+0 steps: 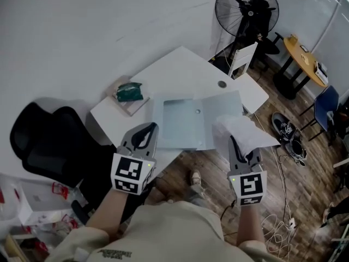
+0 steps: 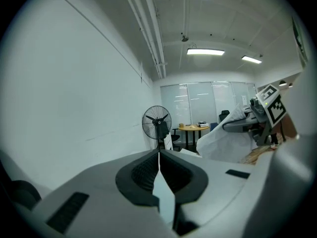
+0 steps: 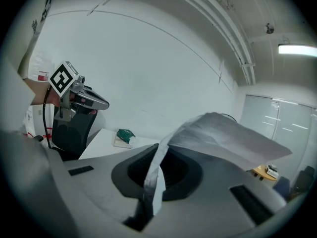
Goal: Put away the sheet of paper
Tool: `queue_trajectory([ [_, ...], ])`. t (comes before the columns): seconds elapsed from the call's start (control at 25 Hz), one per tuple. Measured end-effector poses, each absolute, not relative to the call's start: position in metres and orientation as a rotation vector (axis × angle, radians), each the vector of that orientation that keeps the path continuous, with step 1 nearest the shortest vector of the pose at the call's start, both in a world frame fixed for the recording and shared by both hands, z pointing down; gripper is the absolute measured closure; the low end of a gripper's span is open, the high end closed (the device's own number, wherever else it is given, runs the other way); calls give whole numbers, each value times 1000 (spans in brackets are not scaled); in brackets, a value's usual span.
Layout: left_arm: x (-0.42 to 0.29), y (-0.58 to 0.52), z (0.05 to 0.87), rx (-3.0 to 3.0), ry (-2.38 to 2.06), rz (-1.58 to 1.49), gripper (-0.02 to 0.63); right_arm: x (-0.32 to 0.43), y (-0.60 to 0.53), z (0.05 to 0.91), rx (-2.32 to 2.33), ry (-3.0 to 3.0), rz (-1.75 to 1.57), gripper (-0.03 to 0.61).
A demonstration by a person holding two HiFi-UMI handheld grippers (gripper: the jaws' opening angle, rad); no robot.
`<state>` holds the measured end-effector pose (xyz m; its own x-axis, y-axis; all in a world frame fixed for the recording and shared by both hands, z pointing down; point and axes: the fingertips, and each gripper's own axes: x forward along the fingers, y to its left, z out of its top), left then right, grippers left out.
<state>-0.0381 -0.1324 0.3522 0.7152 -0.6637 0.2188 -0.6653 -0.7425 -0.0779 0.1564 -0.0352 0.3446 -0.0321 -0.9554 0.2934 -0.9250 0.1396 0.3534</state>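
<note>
The sheet of paper [image 1: 244,131] is pinched by its near edge in the right gripper [image 1: 234,144], whose jaws are clamped tight on it. From there it bows up and away in a crumpled arc. In the head view it hangs off the near right corner of the open folder [image 1: 182,121], raised clear of it rather than lying on it. The right gripper view shows the paper threaded between the jaw tips and fanning out wide beyond them. The pale blue-grey folder lies spread flat, its pocketed half to the left and its plain flap to the right. Just off the folder's left edge hovers the left gripper [image 1: 150,126], jaws closed tip to tip. A pale blue sliver shows in the gap behind the tips, and I cannot tell whether anything is caught there. The folder rests on a white table [image 1: 180,67]. Left of the folder on that table a green packet [image 1: 130,91] sits on a flat board. Beyond the folder's far right stands a black fan [image 1: 246,7], and to the folder's near left a black chair [image 1: 46,141].
</note>
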Motion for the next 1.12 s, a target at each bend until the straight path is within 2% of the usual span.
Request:
queue_trajectory([
  [0.84,-4,-230,433,2533,-1450,544,589,200,-196,441,1356,-2254,174,554],
  [1.12,-3,-250,479,2396,-1483,653,589,199,-228,491,1257,-2320,386,554],
])
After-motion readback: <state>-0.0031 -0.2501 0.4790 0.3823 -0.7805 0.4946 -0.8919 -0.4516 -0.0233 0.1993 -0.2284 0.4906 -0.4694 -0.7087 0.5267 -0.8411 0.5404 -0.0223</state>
